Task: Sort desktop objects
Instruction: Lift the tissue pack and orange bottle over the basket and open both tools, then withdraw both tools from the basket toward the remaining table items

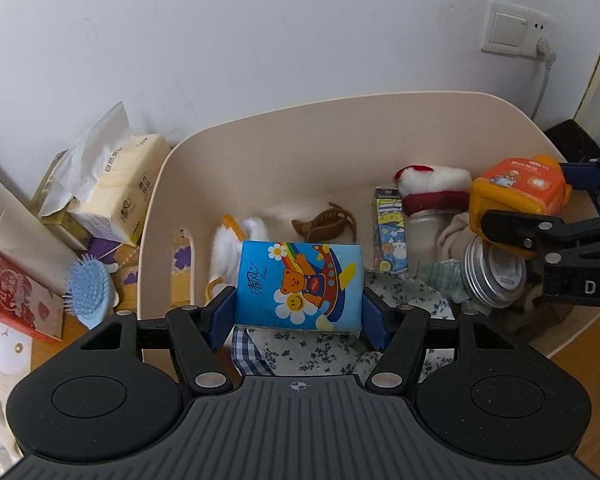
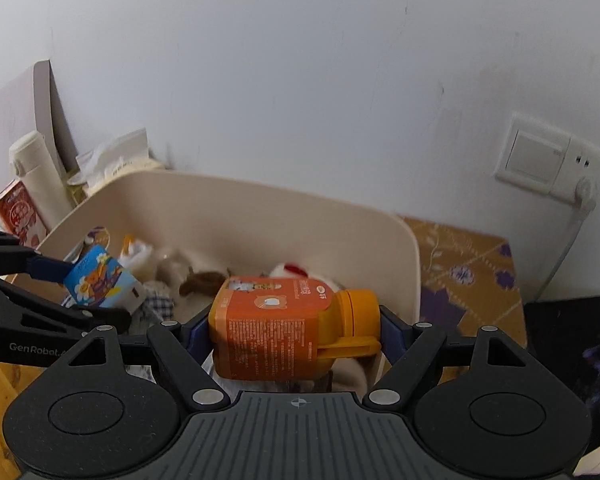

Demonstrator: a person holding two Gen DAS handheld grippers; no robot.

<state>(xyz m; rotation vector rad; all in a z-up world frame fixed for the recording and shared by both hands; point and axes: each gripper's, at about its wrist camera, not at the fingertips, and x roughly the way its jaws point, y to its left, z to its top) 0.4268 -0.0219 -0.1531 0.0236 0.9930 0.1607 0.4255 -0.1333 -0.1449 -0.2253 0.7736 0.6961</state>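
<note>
My left gripper [image 1: 298,312] is shut on a blue tissue pack [image 1: 298,284] with a cartoon bear, held over the beige bin [image 1: 260,136]. The pack also shows in the right wrist view [image 2: 100,282], with the left gripper [image 2: 70,286] around it. My right gripper [image 2: 296,336] is shut on an orange bottle [image 2: 276,332] lying sideways, cap to the right, above the bin [image 2: 300,216]. The bottle [image 1: 516,190] and the right gripper [image 1: 548,200] show at the right of the left wrist view.
The bin holds a brown hair claw [image 1: 326,224], a red-and-white plush [image 1: 432,188], a round tin [image 1: 494,276], a printed packet [image 1: 390,236] and cloths [image 1: 320,348]. Left of the bin lie tissue packs [image 1: 120,192], a blue hairbrush [image 1: 88,292], a red box [image 1: 16,292]. A wall socket [image 1: 516,30] is behind.
</note>
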